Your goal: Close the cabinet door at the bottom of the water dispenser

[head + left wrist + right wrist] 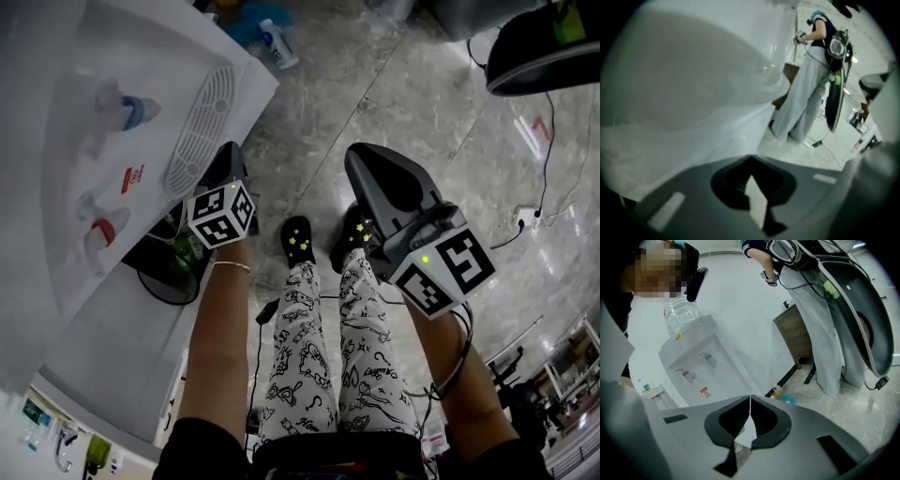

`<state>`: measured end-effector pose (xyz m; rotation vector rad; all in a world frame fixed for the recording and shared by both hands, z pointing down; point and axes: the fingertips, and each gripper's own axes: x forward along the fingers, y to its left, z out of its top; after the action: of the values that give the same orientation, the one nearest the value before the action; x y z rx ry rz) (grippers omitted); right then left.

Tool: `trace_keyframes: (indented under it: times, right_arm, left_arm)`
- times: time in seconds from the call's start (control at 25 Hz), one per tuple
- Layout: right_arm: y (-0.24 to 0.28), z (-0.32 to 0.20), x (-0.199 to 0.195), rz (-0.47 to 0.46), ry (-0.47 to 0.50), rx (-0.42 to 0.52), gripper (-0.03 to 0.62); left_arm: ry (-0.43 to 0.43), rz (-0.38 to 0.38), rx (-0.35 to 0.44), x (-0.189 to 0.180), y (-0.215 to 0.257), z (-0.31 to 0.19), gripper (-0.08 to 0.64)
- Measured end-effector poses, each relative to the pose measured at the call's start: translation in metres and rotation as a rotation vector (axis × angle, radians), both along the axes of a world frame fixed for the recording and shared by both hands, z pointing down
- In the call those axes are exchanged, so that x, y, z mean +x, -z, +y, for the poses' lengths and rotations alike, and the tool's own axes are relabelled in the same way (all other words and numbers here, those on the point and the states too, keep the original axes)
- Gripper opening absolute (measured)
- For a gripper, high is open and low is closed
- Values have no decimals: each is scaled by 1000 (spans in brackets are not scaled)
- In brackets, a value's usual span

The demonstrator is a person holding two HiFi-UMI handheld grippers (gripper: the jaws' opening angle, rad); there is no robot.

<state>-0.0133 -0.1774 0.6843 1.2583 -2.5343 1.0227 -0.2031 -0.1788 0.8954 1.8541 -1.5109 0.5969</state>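
Though both are clenched on nothing, the left claw (750, 158) hovers just beside the lower front of the white water dispenser (75, 159) at nine o'clock, the right claw (750, 397) apart at three. How the bottom cabinet door stands I cannot tell. Grey marble floor (375, 84) lies beyond.

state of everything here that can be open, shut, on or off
left gripper: jaws shut, empty, near the white water dispenser
right gripper: jaws shut, empty, clear of the dispenser
clear plastic water bottle: seated on the dispenser's top
bottom cabinet door: not clearly in view, open or closed cannot be told
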Motion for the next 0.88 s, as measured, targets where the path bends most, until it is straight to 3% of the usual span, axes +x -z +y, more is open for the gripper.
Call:
trace_keyframes:
  times: [0.24,0.4,0.64,0.88]
  right_arm:
    - [12,2,1,26,30,10,17]
    - [35,11,4,34,51,35,17]
    - [99,39,-2,37,80,107,17]
    - [206,57,-1,18,107,203,17]
  left_arm:
    - [-48,13,-14,8,21,27,-2]
    - [-59,43,22,19,61,43,-2]
    - [-149,117,173,63,193,49,-2]
    - [-224,160,321,89,356,62,-2]
